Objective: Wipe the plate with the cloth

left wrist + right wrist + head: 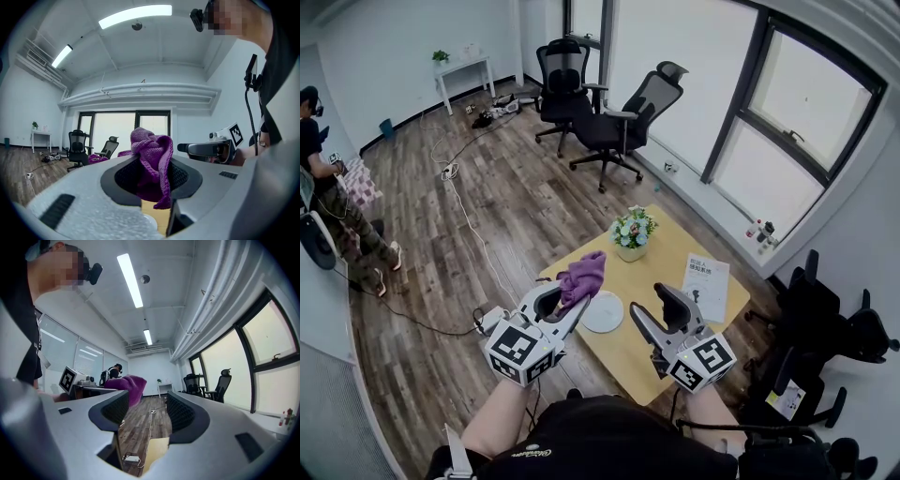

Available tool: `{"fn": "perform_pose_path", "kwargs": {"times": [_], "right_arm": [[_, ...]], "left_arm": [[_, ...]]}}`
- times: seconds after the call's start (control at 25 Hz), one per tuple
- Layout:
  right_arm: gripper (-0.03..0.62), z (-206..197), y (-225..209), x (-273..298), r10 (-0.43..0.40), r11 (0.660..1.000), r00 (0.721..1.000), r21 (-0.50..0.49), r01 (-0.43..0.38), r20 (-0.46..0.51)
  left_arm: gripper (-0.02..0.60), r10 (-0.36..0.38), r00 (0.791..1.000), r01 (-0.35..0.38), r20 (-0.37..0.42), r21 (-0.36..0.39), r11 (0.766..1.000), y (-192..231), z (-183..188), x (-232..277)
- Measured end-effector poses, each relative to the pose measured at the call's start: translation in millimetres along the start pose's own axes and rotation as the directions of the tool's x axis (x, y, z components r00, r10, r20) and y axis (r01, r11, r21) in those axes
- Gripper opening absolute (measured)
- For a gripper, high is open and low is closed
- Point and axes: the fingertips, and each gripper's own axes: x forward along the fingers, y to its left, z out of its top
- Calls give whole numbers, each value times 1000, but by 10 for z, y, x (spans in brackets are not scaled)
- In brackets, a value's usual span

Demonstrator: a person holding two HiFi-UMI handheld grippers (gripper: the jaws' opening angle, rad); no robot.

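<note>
**While the cloth is hanging in the left gripper, the plate is lying bare**

As the left gripper (569, 298) is clamping its jaws on the purple cloth (584, 276), the fabric is drooping in the air (clear of the plate). The white plate (603, 312) is resting on the yellow tabletop (661, 272), between both grippers. The right gripper (654, 306) is hovering beside it, jaws standing apart, holding nothing.

An office: two black mesh swivel chairs (609, 131) stand on wood-look flooring (516, 187) beside tall windows (811, 103), strip lights (130, 280) run along the ceiling, and a small white desk (465, 67) sits by the far wall.
</note>
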Motion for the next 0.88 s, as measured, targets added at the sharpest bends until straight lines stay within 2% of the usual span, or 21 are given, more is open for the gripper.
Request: {"fn": "perform_pose_path", "kwargs": {"times": [0.88], "right_arm": [[253,-184,-118,69,-19,1000,998,-3,19,-68]], "left_arm": [[120,-21,999,21,-32,-4,1000,44,-106,110]]}}
